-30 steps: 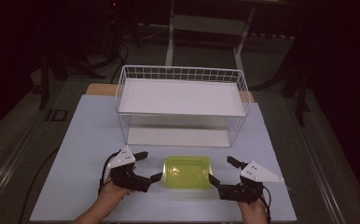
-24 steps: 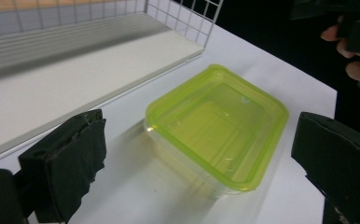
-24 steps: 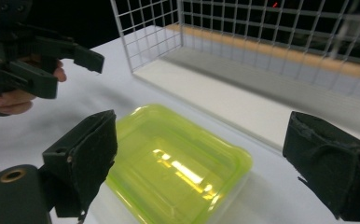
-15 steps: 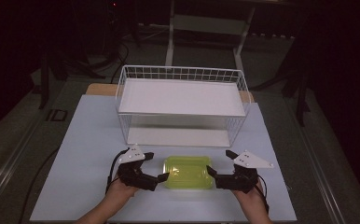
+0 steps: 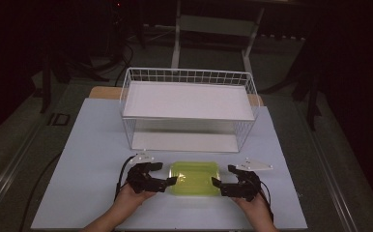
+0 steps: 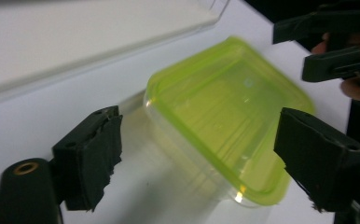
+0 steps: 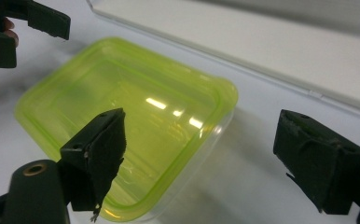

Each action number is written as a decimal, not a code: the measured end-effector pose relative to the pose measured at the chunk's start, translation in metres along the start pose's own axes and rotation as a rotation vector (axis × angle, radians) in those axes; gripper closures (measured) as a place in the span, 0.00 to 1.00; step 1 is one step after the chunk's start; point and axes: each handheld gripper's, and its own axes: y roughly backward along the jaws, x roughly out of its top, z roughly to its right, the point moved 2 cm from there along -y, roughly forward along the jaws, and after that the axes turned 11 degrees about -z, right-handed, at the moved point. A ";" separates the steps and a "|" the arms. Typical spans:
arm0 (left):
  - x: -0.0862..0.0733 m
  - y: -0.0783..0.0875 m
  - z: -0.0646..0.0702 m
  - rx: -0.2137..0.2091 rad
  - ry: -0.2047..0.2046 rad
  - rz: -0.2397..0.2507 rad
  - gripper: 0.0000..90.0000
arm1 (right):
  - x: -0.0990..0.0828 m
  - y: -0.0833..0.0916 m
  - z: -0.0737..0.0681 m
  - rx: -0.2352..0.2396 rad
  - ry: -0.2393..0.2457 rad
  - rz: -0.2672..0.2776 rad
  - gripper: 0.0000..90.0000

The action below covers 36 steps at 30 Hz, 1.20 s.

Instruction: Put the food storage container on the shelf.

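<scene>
A clear plastic container with a yellow-green lid [image 5: 194, 178] lies flat on the white table, near its front edge. My left gripper [image 5: 167, 173] is at the container's left end and my right gripper [image 5: 222, 175] at its right end, each in a hand. Both pairs of jaws have just been closing a little and still stand wide. In the left gripper view the container [image 6: 220, 116] reaches in between the jaws with no pad pressing on it. The right gripper view shows the container [image 7: 136, 121] by the left jaw, a gap remaining.
A white wire basket [image 5: 126, 92] with a flat white shelf across it stands behind the container, mid-table. The white table top [image 5: 78, 159] stretches out to both sides. Dark floor and stand legs lie beyond the far edge.
Both hands have moved inward and down, bringing the grippers from beside the container up to its two ends. The container has not moved.
</scene>
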 end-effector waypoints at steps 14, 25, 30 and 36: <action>-0.009 -0.011 0.000 -0.052 0.081 -0.041 0.66 | -0.007 -0.012 0.004 0.065 -0.090 -0.086 0.56; -0.013 -0.007 0.014 -0.035 0.089 -0.050 0.78 | -0.006 -0.002 -0.002 0.094 -0.075 -0.100 0.73; -0.015 -0.005 0.018 -0.036 0.082 -0.057 0.80 | -0.007 0.001 -0.005 0.083 -0.056 -0.102 0.74; -0.017 0.000 0.021 -0.028 0.096 -0.053 0.88 | -0.008 0.006 -0.012 0.106 -0.066 -0.105 0.82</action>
